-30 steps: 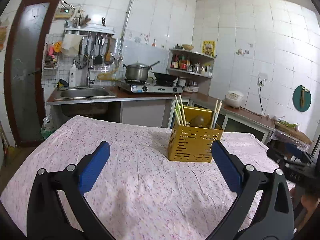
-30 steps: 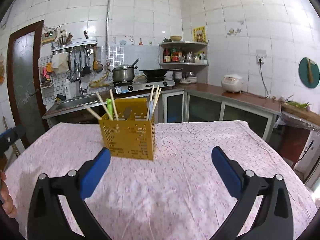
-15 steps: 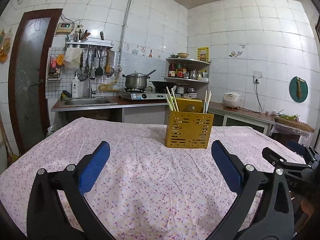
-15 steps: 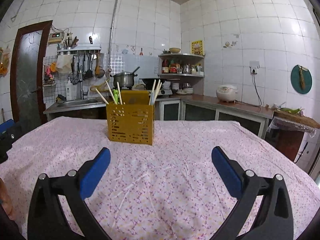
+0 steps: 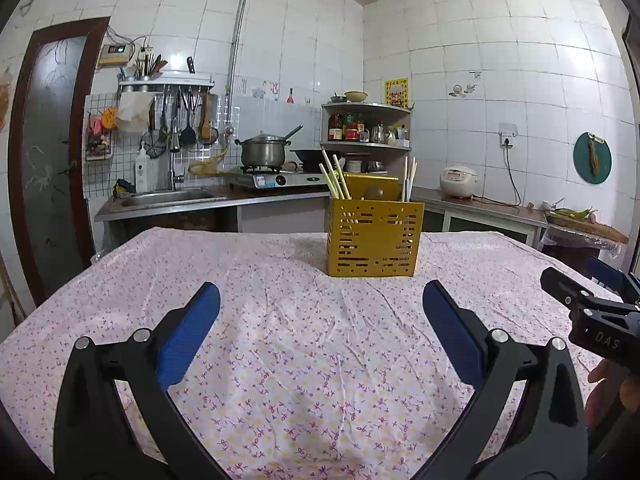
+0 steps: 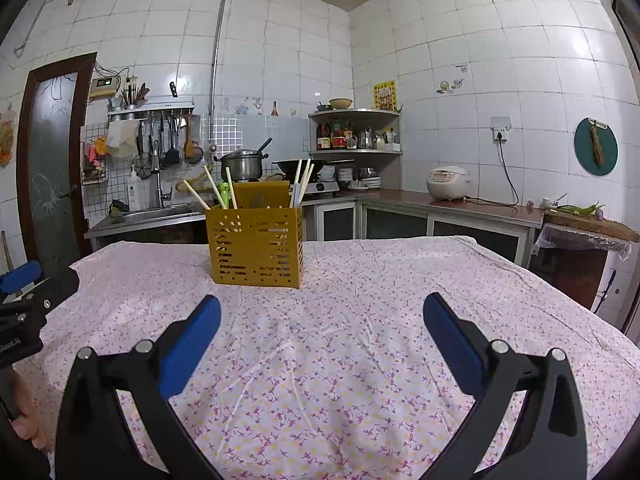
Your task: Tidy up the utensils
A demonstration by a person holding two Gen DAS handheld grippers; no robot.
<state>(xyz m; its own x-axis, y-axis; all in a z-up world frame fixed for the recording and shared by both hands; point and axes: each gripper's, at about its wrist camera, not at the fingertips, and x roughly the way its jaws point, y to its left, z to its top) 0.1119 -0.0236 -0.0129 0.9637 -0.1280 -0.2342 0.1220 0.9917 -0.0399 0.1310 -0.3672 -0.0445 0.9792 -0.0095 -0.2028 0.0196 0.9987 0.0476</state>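
A yellow perforated utensil holder (image 5: 375, 238) stands upright on the table with the floral cloth (image 5: 304, 344); it also shows in the right wrist view (image 6: 256, 246). Chopsticks (image 5: 334, 180) lean out of its left side and more (image 5: 410, 178) stand at its right; the right wrist view shows chopsticks (image 6: 216, 192) and a green item (image 6: 225, 194). My left gripper (image 5: 320, 300) is open and empty, low over the cloth short of the holder. My right gripper (image 6: 320, 312) is open and empty, likewise short of the holder.
The right gripper's body (image 5: 592, 320) shows at the right edge of the left wrist view; the left gripper's body (image 6: 24, 304) at the left edge of the right wrist view. Behind the table are a sink counter (image 5: 168, 200), stove with pot (image 5: 262, 154) and rice cooker (image 5: 458, 182).
Both grippers have dropped lower and pulled back toward the near table edge, so the views tilt up and the holder looks level. Both stay open and empty.
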